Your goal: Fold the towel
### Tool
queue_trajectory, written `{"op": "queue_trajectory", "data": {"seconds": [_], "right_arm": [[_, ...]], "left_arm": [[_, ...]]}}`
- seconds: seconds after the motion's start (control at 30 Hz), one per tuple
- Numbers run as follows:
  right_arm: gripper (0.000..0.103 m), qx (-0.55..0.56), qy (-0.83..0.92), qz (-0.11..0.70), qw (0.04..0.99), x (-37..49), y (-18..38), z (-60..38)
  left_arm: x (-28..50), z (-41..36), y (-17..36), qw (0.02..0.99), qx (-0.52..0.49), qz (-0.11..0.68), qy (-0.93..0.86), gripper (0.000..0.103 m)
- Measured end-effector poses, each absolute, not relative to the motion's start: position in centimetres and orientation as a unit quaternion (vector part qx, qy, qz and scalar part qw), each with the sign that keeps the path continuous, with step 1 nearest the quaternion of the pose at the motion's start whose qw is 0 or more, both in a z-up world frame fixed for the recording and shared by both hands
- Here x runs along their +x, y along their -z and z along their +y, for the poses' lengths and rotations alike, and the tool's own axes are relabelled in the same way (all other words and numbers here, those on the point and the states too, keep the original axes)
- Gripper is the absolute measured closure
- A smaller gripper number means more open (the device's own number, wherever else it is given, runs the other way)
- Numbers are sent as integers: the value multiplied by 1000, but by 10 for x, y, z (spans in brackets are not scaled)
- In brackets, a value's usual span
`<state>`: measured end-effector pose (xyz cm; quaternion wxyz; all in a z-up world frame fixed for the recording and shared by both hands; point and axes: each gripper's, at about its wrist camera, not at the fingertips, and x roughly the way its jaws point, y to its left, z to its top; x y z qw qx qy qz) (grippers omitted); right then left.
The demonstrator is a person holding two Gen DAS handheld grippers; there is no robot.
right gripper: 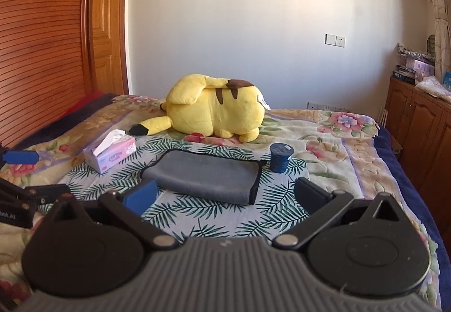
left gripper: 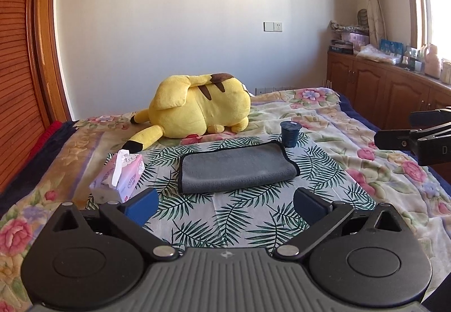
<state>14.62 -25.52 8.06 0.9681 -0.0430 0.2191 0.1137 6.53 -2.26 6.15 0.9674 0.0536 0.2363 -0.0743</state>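
Observation:
A grey towel with a black edge lies folded flat on a leaf-print cloth on the bed; it also shows in the right wrist view. My left gripper is open and empty, hovering just in front of the towel. My right gripper is open and empty, in front of the towel's near edge. The right gripper also shows at the right edge of the left wrist view, and the left gripper shows at the left of the right wrist view.
A pink tissue pack lies left of the towel. A dark blue cup stands at its far right corner. A yellow plush toy lies behind. The floral bedspread has wooden cabinets to its right.

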Motion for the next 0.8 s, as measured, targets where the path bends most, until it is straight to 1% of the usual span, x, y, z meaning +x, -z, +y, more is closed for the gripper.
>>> {"op": "queue_trajectory", "data": {"seconds": [0.37, 0.8], "right_arm": [[0, -29, -117, 218, 968, 118, -69, -248], [0, -34, -110, 222, 968, 97, -45, -243]], "left_arm": [[37, -33, -47, 965, 66, 242, 79, 16], [21, -31, -24, 963, 54, 253, 81, 16]]}}
